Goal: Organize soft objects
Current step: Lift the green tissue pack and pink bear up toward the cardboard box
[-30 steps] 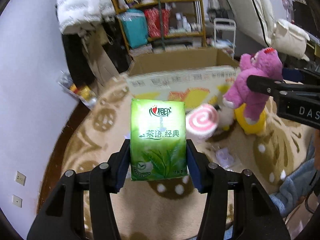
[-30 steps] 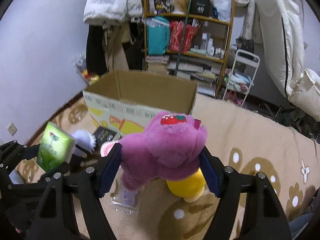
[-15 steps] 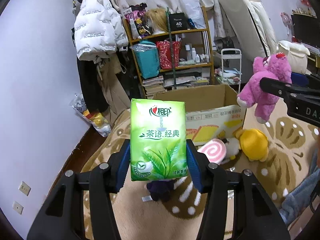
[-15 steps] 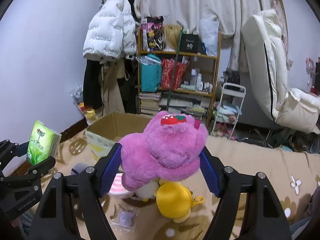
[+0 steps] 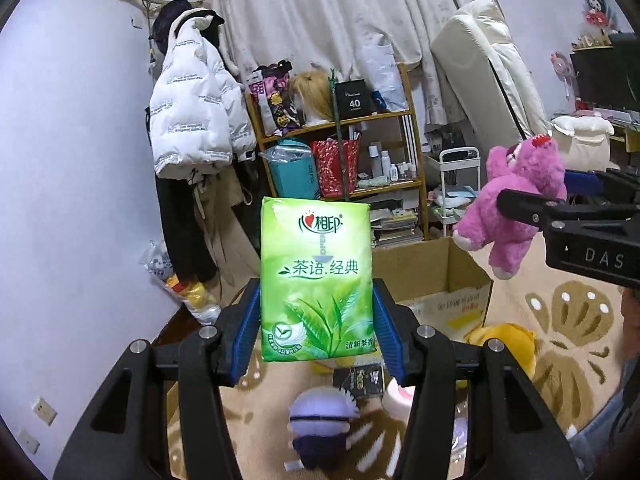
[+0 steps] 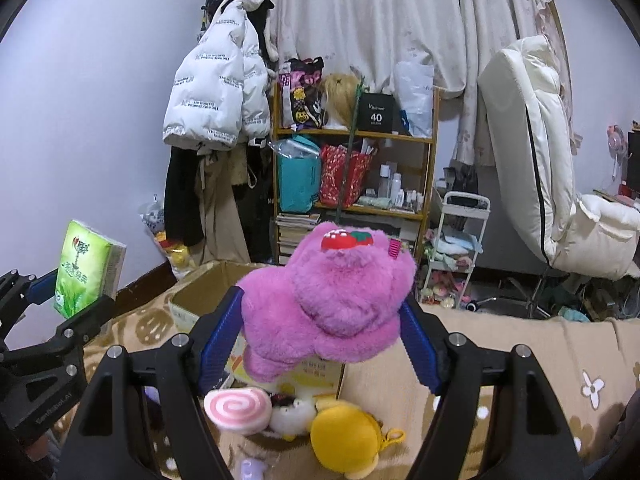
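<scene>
My left gripper (image 5: 316, 330) is shut on a green tissue pack (image 5: 316, 280), held upright in the air; the pack also shows in the right wrist view (image 6: 86, 268). My right gripper (image 6: 320, 344) is shut on a pink plush bear (image 6: 328, 300), held high; the bear also shows in the left wrist view (image 5: 516, 204). An open cardboard box (image 5: 436, 276) stands on the patterned rug below and beyond both grippers, also in the right wrist view (image 6: 192, 292). On the rug lie a yellow plush (image 6: 348, 436), a pink swirl plush (image 6: 236, 404) and a purple-haired doll (image 5: 322, 420).
A cluttered wooden shelf (image 6: 352, 168) and hanging coats (image 6: 216, 92) stand against the far wall. A white chair (image 6: 536, 152) and a small white cart (image 6: 456, 240) are at the right. A black card (image 5: 358, 378) lies on the rug.
Both grippers have risen and tilted up with their loads, so the box and floor toys have dropped lower in view. The grips have not changed.
</scene>
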The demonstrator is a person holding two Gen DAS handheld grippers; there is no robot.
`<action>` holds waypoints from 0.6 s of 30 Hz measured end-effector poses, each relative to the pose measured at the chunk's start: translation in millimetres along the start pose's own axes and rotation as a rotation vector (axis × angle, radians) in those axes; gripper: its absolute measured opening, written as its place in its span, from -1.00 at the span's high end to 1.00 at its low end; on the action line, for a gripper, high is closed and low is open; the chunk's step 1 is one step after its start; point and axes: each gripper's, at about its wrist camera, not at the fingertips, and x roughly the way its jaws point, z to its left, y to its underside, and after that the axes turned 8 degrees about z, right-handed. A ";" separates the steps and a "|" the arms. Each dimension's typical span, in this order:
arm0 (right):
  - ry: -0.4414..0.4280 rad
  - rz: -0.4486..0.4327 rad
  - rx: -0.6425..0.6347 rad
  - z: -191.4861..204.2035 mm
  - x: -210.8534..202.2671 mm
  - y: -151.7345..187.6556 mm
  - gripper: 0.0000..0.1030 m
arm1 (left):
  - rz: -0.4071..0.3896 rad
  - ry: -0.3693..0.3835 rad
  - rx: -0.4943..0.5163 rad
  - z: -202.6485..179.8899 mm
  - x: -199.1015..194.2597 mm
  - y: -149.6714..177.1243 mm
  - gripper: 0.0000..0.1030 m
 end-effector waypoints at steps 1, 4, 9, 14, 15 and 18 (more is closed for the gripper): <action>-0.003 -0.003 0.001 -0.1 0.5 -2.1 -0.53 | 0.003 0.006 -0.005 0.2 3.5 -2.2 -0.01; -0.010 -0.012 -0.004 0.3 3.4 -8.4 -0.53 | -0.006 0.004 -0.008 2.0 11.5 -10.1 -0.01; -0.029 -0.005 0.002 -1.0 12.2 -17.5 -0.53 | -0.017 -0.022 -0.002 3.1 28.5 -25.1 -0.01; -0.047 0.012 0.022 -5.0 27.9 -25.3 -0.54 | 0.008 -0.009 -0.006 1.6 51.6 -33.8 -0.01; -0.047 0.016 0.023 -6.3 31.5 -25.3 -0.54 | 0.013 -0.005 -0.007 1.1 56.3 -34.5 -0.01; -0.052 0.031 0.026 -7.5 45.8 -26.2 -0.54 | 0.034 0.010 -0.004 -0.6 70.5 -36.4 -0.01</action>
